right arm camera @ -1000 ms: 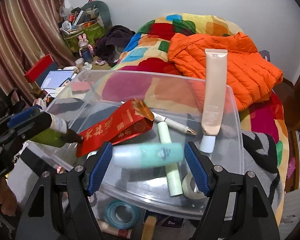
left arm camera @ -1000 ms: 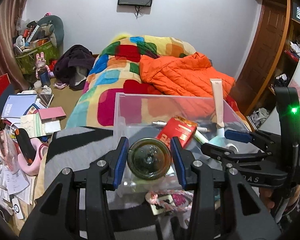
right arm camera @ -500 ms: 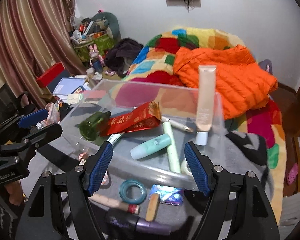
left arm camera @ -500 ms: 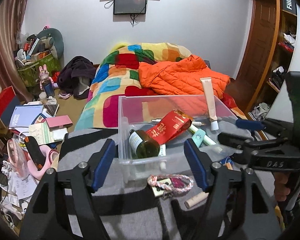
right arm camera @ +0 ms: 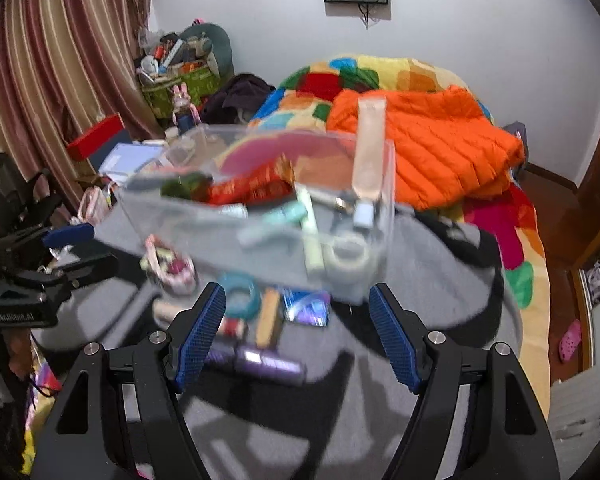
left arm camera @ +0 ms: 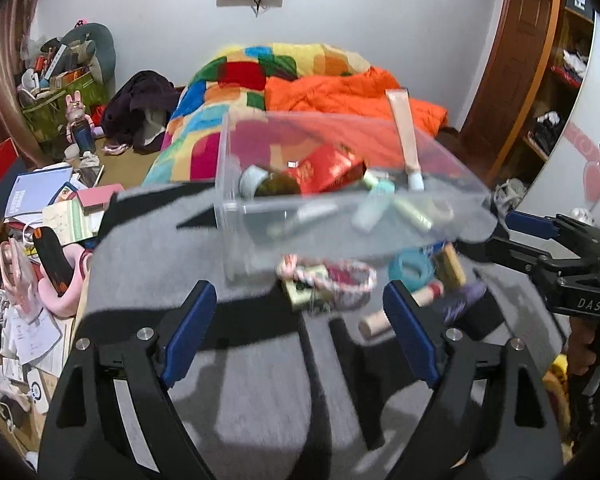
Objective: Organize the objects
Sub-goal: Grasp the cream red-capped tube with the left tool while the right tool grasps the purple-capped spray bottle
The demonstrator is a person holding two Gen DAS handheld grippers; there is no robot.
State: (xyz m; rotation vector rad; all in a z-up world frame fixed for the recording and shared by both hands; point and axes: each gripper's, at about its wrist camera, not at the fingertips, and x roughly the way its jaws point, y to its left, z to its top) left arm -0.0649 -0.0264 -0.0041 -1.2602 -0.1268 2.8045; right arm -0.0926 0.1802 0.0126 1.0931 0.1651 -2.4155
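Observation:
A clear plastic bin point(left arm camera: 236, 184) point(right arm camera: 384, 216) stands on a grey and black striped blanket. It holds a green glass bottle point(left arm camera: 276, 189), a red packet point(left arm camera: 324, 168), a mint tube point(left arm camera: 374, 208), a tall beige tube point(left arm camera: 406, 140) and a tape roll point(right arm camera: 348, 252). In front of the bin lie a braided pink pouch point(left arm camera: 332, 280), a teal ring point(right arm camera: 240, 292), a tan stick point(right arm camera: 269, 316) and a purple item point(right arm camera: 268, 364). My left gripper point(left arm camera: 300, 336) is open and empty, short of the pouch. My right gripper point(right arm camera: 296, 336) is open and empty over the loose items.
A bed with a patchwork quilt point(left arm camera: 236, 92) and an orange jacket point(right arm camera: 428, 148) lies behind the bin. Books, papers and pink things point(left arm camera: 44, 208) litter the floor at the left. A wooden door and shelves point(left arm camera: 540, 80) stand at the right.
Both grippers opened, left the bottle and the mint tube in the bin, then drew back toward me. The loose items in front of the bin came into view.

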